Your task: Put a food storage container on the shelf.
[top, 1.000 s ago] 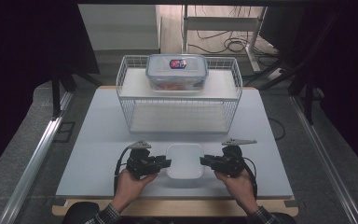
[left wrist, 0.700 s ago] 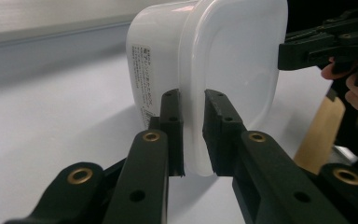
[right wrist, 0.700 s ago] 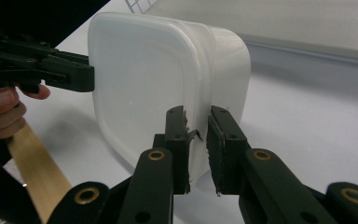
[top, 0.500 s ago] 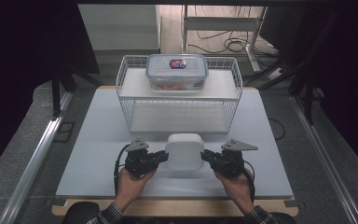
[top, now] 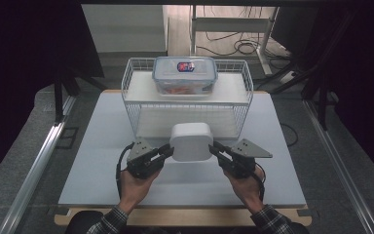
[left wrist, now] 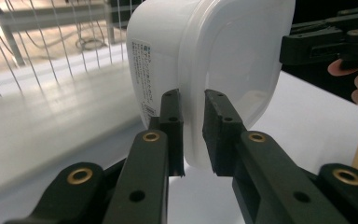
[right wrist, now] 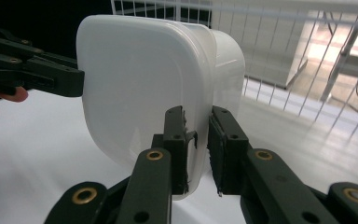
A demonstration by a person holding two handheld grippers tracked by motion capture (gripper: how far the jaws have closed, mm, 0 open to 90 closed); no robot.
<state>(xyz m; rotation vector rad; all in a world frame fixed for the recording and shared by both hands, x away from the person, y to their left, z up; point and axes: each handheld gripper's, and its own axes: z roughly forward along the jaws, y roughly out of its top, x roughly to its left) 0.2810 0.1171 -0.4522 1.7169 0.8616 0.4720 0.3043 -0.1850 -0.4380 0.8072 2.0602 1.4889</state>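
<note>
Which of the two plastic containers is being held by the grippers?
The plain white container, gripped at its rim by both grippers, in front of the wire rack. The clear container sits untouched on top of it.

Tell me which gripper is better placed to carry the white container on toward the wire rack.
Neither alone. The left gripper and right gripper each pinch a side rim of the white container, held off the table before the wire rack. Probably both move together.
</note>
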